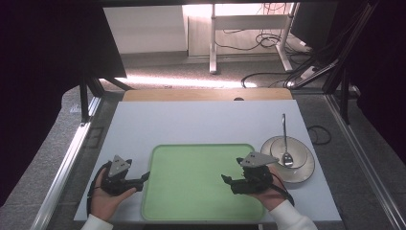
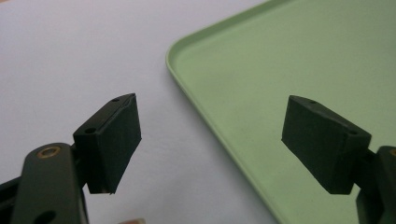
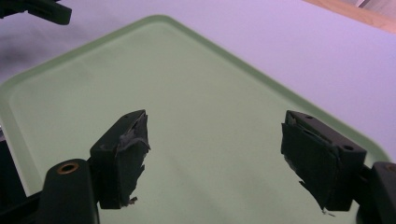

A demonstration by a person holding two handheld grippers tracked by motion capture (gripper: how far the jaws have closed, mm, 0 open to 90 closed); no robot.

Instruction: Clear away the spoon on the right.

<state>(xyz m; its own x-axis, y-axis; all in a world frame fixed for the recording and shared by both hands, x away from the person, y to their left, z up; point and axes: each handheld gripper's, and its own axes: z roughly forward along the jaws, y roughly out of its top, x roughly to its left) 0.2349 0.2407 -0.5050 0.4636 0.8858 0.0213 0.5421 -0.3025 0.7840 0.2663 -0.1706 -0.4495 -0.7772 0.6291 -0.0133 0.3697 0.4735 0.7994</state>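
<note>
Left gripper (image 1: 143, 178): jaws stand wide apart with nothing between them. In the left gripper view its tips (image 2: 210, 144) straddle the left rim of the green tray (image 2: 299, 70), one pad over the white table surface (image 2: 70, 51), the other over the tray floor. No contact with the rim can be told.

Right gripper (image 1: 225, 178): jaws likewise spread wide, holding nothing. In the right gripper view it (image 3: 215, 158) hovers over the tray (image 3: 187, 84) interior; the pad facings look frayed. In the high view it sits above the right half of the tray (image 1: 201, 191), pointing toward the tray's middle.

The tray lies flat on the table (image 1: 191, 124), bare, between the two hands.

Just right of the tray stands a pale plate (image 1: 302, 171), with a metal spoon (image 1: 285, 143) resting in it, handle pointing away from the person. The plate lies just beside the right hand (image 1: 268, 194).
</note>
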